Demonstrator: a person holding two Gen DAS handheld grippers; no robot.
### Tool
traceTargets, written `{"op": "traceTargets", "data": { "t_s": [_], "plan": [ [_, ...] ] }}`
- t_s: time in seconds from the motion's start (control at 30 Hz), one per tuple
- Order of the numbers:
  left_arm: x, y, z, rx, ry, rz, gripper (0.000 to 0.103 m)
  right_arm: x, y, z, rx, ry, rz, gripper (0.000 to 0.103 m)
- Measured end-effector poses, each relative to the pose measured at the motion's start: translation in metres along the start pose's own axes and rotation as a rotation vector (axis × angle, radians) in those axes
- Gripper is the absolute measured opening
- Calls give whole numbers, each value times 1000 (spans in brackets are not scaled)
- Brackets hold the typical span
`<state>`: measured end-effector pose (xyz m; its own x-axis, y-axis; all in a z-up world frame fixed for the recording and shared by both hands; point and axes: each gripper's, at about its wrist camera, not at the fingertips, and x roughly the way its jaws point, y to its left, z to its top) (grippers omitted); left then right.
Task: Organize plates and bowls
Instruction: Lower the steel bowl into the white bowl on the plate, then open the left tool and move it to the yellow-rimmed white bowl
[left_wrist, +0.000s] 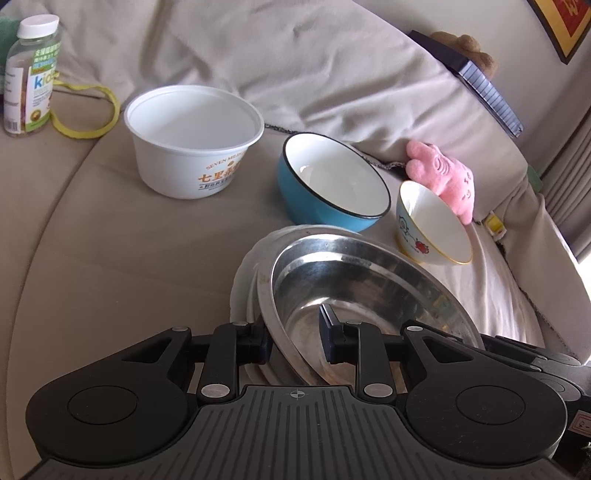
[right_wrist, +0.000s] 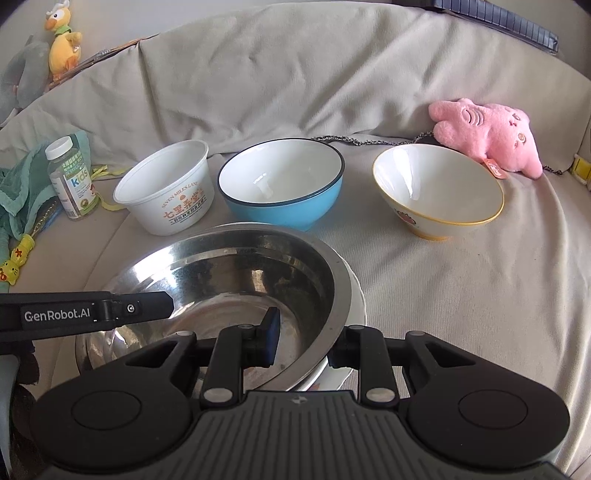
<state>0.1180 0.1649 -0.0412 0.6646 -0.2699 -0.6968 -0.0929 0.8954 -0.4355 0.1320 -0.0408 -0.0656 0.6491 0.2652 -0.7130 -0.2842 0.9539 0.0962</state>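
Note:
A steel bowl (left_wrist: 362, 280) (right_wrist: 236, 273) sits on a white plate (left_wrist: 242, 291) (right_wrist: 356, 295) on the beige sofa. My left gripper (left_wrist: 295, 338) straddles the bowl's left rim, one finger inside, one outside, with a gap to the rim. My right gripper (right_wrist: 306, 343) straddles the bowl's right rim the same way. Behind stand a white plastic tub (left_wrist: 194, 138) (right_wrist: 166, 188), a blue bowl (left_wrist: 332, 177) (right_wrist: 282, 181) and a yellow-rimmed cartoon bowl (left_wrist: 432, 225) (right_wrist: 437, 188).
A vitamin bottle (left_wrist: 31, 77) (right_wrist: 72, 179) and yellow cord (left_wrist: 88, 110) lie at the left. A pink plush (left_wrist: 441, 173) (right_wrist: 487, 134) lies behind the cartoon bowl. A green cloth (right_wrist: 22, 188) and toys lie far left. Sofa cushions rise behind.

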Motion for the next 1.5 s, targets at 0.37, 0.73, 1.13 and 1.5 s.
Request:
{"op": "traceTargets", "data": {
  "t_s": [0.37, 0.73, 1.13, 1.5],
  "plan": [
    [-14, 25, 4, -69, -11, -43, 27, -11, 0, -2, -7, -11, 3, 33],
    [1, 16, -6, -6, 69, 9, 28, -1, -11, -13, 104, 128, 53, 36],
    [6, 29, -5, -85, 16, -74, 32, 8, -11, -16, 154, 141, 91, 41],
    [-17, 19, -1, -92, -102, 20, 29, -19, -24, -20, 80, -14, 83, 42]
  ]
}}
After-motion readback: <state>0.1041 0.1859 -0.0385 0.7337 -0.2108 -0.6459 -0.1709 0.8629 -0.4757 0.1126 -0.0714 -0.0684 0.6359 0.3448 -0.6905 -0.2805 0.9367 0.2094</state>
